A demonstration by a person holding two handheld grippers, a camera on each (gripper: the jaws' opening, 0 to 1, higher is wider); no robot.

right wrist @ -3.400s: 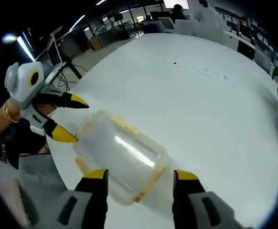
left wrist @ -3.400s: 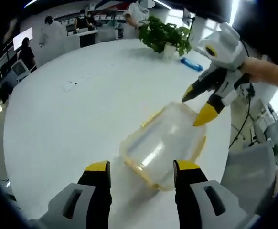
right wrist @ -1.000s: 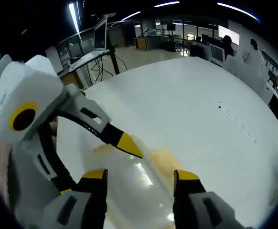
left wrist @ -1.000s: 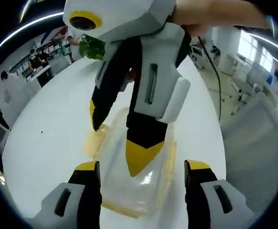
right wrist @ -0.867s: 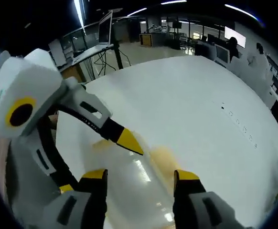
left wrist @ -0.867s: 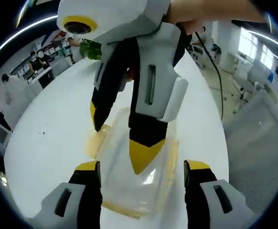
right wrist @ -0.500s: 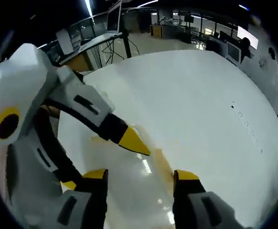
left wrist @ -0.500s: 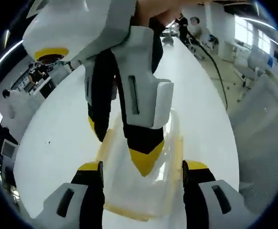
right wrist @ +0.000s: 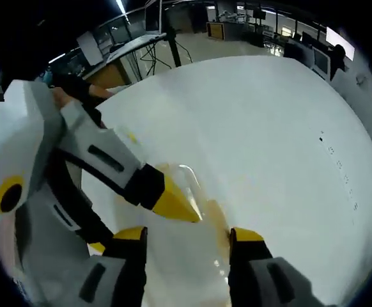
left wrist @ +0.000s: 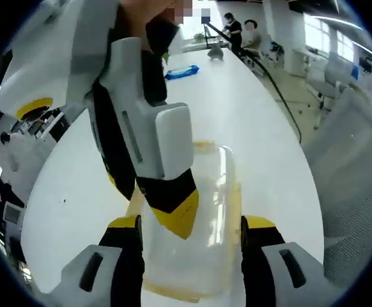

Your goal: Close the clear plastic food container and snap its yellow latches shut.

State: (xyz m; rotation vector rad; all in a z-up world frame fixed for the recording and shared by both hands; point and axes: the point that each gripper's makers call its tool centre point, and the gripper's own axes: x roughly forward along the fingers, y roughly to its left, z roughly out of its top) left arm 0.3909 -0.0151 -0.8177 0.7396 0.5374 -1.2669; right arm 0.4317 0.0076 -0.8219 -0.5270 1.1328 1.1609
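Bench (left wrist: pixel 250 121) surface is spreading wide and white around the clear food container (left wrist: pixel 202 217), which is lying near the bench's curved edge; in the left gripper view that edge is running down the right side, with a grey chair back (left wrist: pixel 358 185) just past it. Farther along the bench a blue packet (left wrist: pixel 183 71) is lying well apart from the container, and people are sitting at the far end. In the right gripper view the bench (right wrist: pixel 269 128) is stretching open beyond the container (right wrist: pixel 195 256), with a row of small dark marks (right wrist: pixel 339 173) near its far edge and desks and monitors across the room behind.

The left hand-held gripper (left wrist: pixel 189 233) is reaching forward with its jaws spread, one yellow-tipped jaw on each side of the container's near end; whether they are touching its walls I cannot tell. The right hand-held gripper (left wrist: pixel 151 204) is coming down steeply from above in the left gripper view, its jaws parted, one yellow tip lying over the container's lid and the other sitting by a yellow latch (left wrist: pixel 137 203) on the container's side. In the right gripper view the right hand-held gripper (right wrist: pixel 183 240) is pointing its spread jaws over the container, and the left hand-held gripper (right wrist: pixel 138 214) is entering from the left, a yellow tip resting against the clear plastic.
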